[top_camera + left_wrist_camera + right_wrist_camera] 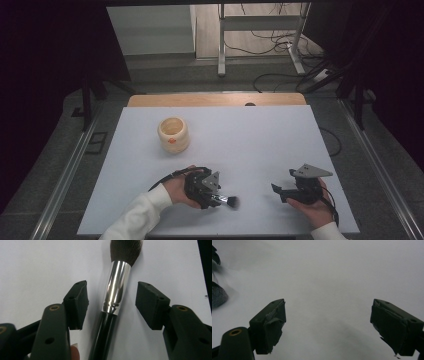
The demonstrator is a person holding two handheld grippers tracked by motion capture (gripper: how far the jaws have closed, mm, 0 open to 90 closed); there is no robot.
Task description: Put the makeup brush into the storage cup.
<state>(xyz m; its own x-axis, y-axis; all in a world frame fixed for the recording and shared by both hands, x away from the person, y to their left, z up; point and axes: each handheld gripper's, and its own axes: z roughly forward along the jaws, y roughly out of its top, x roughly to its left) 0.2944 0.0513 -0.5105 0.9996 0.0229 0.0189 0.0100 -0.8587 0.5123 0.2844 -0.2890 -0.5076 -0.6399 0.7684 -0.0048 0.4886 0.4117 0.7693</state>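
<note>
A makeup brush (117, 287) with a black handle, a shiny silver ferrule and dark bristles lies flat on the white table (260, 145). My left gripper (113, 300) is open and straddles it, one jaw on each side of the ferrule, neither touching. In the high view the brush (229, 201) pokes out to the right of the left gripper (214, 199) near the table's front edge. My right gripper (278, 192) stands open over bare table at the front right, pointing left toward the brush. Its own view shows the open right gripper (328, 325) and the dark bristles (218, 297) at the far left.
A pale round wooden cup (173, 134) with an orange mark stands at the back left of the table. A strip of wooden board (215, 99) runs along the far edge. Beyond the table are a metal stand and cables on the floor.
</note>
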